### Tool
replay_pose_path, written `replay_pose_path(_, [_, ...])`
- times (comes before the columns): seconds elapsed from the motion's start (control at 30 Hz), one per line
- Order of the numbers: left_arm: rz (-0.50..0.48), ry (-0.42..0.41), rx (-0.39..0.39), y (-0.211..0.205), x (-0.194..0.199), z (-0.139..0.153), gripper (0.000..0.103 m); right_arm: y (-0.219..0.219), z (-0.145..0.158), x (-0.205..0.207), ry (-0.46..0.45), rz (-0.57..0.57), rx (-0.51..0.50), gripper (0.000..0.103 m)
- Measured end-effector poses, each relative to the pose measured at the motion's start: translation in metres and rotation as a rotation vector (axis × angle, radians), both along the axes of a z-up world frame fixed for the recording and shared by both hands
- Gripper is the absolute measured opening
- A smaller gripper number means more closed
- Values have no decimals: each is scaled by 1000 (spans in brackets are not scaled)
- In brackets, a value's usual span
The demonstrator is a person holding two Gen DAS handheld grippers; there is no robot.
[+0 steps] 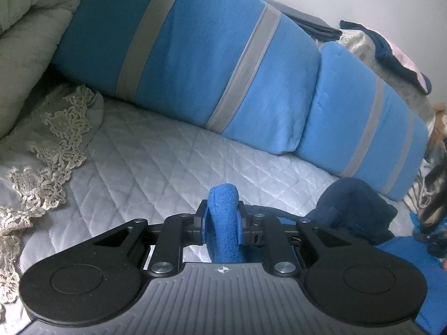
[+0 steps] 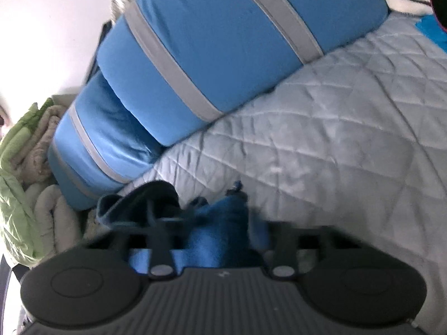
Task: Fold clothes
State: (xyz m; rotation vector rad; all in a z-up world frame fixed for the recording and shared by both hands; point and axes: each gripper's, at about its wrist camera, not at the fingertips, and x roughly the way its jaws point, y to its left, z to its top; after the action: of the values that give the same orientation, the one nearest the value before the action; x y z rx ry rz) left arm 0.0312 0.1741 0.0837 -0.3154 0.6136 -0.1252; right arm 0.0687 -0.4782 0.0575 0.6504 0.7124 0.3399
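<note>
Above quilted bedspread (image 1: 145, 150), left-view lace cloth (image 1: 47, 150), right-view green blanket (image 2: 14, 173)

You will find no readable word, brand name or number anywhere in either wrist view. The only sign is a small white crosshair mark (image 1: 222, 270), a circle crossed by two lines, printed on the ribbed grey housing (image 1: 223, 301) of your left gripper. The same mark on your right gripper's housing (image 2: 223, 301) is blurred to a pale smudge.
</note>
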Motion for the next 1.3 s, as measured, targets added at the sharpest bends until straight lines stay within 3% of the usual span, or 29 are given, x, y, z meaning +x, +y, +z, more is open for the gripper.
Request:
replay_pose_path(0.33, [1, -187, -76, 0, -15, 31, 18, -2, 50, -25, -248, -75, -55, 12])
replay_pose_path(0.47, [36, -170, -63, -11, 10, 32, 18, -1, 54, -9, -251, -115, -59, 12])
replay_pose_path(0.63, [73, -138, 20, -32, 46, 28, 18, 5, 43, 23, -199, -158, -109, 12])
replay_pose_path(0.83, [83, 46, 97, -42, 82, -6, 18, 14, 11, 51, -45, -187, -201, 12])
replay_pose_path(0.97, [76, 110, 144, -44, 81, -18, 19, 19, 5, 51, -18, -177, -244, 12])
replay_pose_path(1.13, [68, 52, 135, -41, 63, -7, 19, 20, 12, 39, -52, -172, -257, 12])
replay_pose_path(1.3, [45, -102, 68, -35, 34, 18, 18, 22, 38, 14, -154, -164, -274, 12])
